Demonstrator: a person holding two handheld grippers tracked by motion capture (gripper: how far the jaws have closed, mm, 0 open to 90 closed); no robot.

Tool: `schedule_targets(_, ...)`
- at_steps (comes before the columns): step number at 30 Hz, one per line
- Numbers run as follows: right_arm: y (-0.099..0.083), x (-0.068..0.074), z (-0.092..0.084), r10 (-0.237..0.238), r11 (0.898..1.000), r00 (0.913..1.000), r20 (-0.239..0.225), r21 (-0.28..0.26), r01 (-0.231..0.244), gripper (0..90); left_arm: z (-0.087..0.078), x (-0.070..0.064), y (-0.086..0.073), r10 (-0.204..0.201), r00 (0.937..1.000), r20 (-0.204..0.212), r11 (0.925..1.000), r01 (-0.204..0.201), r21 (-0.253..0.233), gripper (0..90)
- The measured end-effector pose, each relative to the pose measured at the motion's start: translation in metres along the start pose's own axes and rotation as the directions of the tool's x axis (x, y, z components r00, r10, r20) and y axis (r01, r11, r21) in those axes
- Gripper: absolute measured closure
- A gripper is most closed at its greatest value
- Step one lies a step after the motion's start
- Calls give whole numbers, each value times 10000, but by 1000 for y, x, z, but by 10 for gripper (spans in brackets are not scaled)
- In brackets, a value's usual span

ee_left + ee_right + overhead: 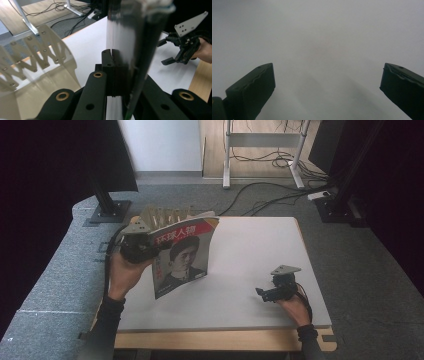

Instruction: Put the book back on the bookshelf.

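Now, view by view:

High view, magazine: the magazine [182, 257] stands up off the white table [250, 270], cover to us, at the left side.
High view, left gripper: the left gripper [142, 247] pinches the magazine by its left edge, near the top.
High view, right gripper: the right gripper [267, 293] sits low near the table, well apart from the magazine, with nothing in it.
Left gripper view, grip: the jaws are closed tight on the thin magazine [125, 50]; a wooden rack [37, 55] stands beside it.
Right gripper view, jaws: the jaws stand wide apart over the bare table [317, 37].
How it handles: I think it is light, thin and floppy, with a slick cover that may slip.
Where to hold: best near the spine, where the pages stay together.
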State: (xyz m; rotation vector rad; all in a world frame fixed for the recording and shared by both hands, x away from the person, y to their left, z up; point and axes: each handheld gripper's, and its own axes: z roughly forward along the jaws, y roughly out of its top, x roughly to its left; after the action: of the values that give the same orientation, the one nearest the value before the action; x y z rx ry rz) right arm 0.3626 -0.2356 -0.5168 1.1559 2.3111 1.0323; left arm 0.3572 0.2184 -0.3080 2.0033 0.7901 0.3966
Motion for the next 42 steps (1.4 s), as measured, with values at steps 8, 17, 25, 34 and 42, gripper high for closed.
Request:
schedule_targets(8,-11,1,10,144,9995,9997,182,278,-149,0,-27,8,-9,-311,9990,-316,9994,306,-155,872)
schedule_targets(17,-14,2,13,168,9991,9996,224,378,-177,0,-60,20,-19,-750,9933,-875,9968,723,-336,872)
schedule_targets(25,-14,2,13,203,9992,9995,237,353,-211,0,-84,39,-34,-1267,9754,-1804,9916,1200,-477,872)
schedule_targets(34,-14,2,13,212,9991,9995,233,349,-220,0,-82,60,-35,-1678,9459,-2776,9857,1569,-612,872)
schedule_targets(42,-14,2,13,213,9992,9995,233,344,-221,0,-66,78,-26,-1857,9306,-3154,9825,1710,-740,872)
